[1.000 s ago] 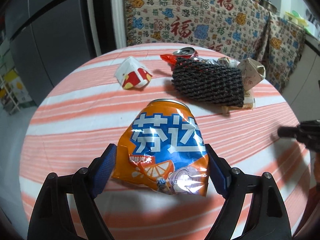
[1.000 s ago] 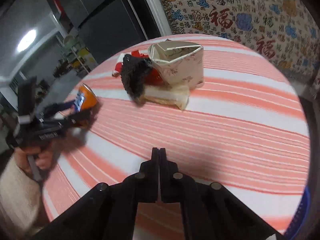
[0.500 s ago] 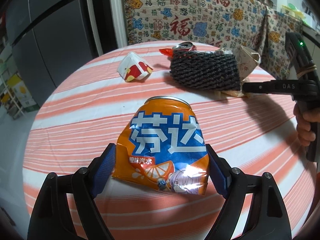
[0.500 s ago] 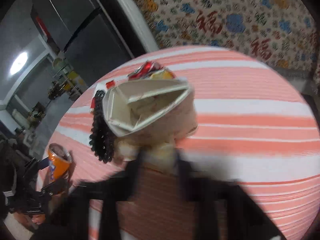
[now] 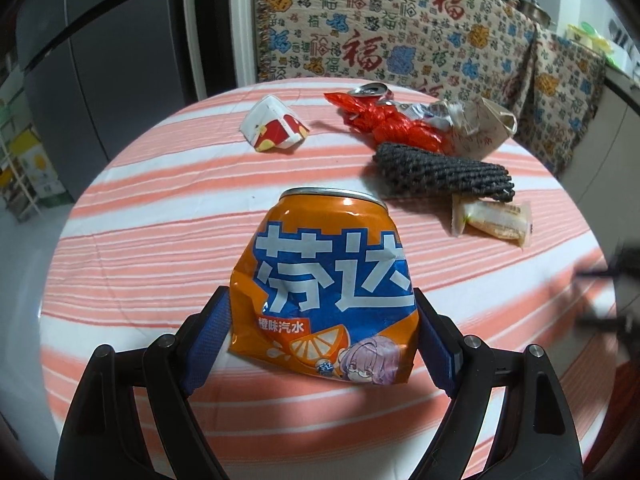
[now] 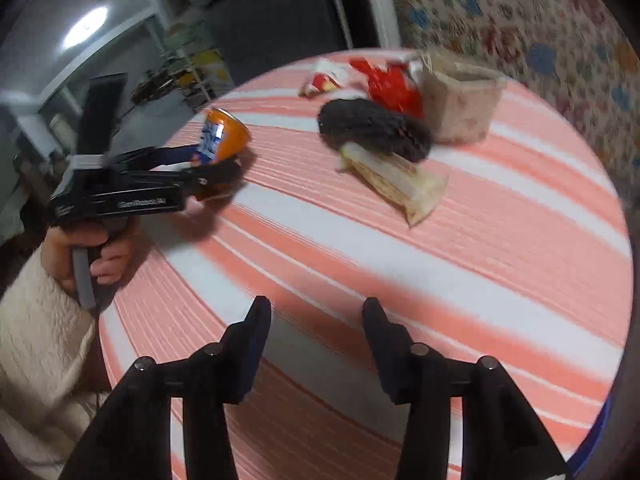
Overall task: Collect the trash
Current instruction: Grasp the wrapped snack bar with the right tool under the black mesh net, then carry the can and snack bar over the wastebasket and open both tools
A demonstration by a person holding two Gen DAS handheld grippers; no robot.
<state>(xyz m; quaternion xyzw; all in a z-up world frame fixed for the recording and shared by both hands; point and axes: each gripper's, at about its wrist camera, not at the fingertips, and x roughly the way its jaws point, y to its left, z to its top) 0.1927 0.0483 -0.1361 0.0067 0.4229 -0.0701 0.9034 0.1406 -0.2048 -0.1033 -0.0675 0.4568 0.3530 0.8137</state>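
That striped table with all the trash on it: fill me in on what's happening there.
A person is clearing trash with two handheld grippers. The left gripper is shut on a crushed orange soda can, held above the striped table. The right gripper is open and empty over the table's near side. Not yet collected: a black mesh sleeve, a snack packet, a red wrapper, a beige paper box and a folded red-and-white carton.

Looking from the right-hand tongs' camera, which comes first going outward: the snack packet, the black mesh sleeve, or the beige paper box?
From the right tongs, which are open:
1. Snack packet, lying ahead and slightly right, nearest.
2. Black mesh sleeve, just behind it, resting on the packet's far end.
3. Beige paper box, farther back to the right, by the red wrapper.
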